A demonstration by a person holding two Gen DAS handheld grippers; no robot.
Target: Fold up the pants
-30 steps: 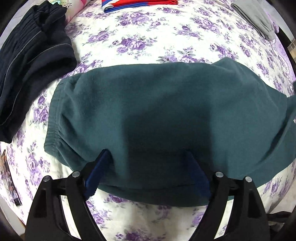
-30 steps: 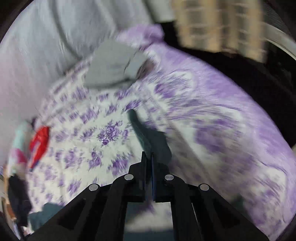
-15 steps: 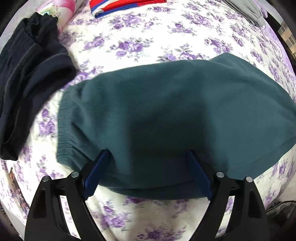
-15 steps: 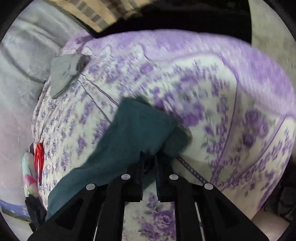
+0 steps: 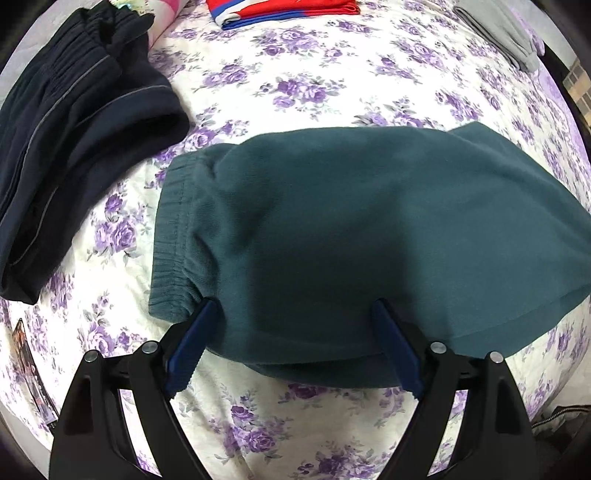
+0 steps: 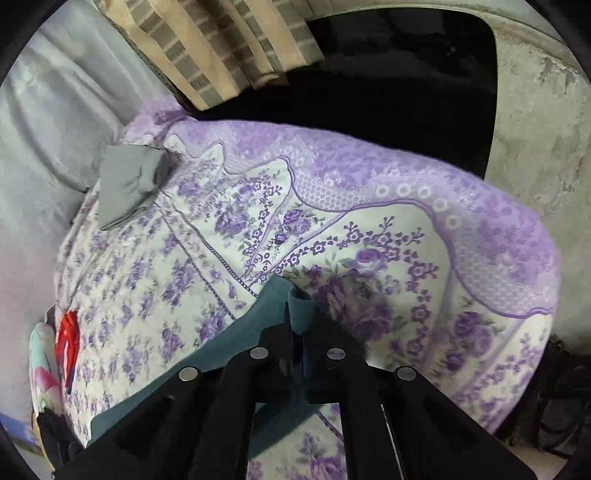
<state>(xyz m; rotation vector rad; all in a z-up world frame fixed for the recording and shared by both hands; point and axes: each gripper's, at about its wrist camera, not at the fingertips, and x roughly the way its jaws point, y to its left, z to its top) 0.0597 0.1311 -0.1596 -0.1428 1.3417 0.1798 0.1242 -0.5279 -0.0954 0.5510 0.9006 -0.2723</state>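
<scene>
Working across the bed (image 5: 332,66) with its purple-flowered quilt, I have the teal sweatpants (image 5: 351,229) lying in the middle of it, waistband to my left and the legs running off to my right, already doubled over so that two layers show along the near edge. A second ago my right gripper (image 6: 295,332) was swinging over bare quilt with nothing in it; now its fingers are pressed together on the far leg end of the teal sweatpants, where a corner of cloth pokes up between them. I read that as the grab for the next fold, the hem end to be carried over toward the waistband. My left gripper (image 5: 291,325) has kept its place over the near edge just beside the waistband, fingers spread wide with the cloth lying between them and nothing pinched; the pants have only slid a little in its view. To the left, well apart, sits a dark navy garment (image 5: 74,140); a red and blue folded cloth (image 5: 280,11) lies at the far side, and a grey garment (image 6: 129,184) near the far right corner.
</scene>
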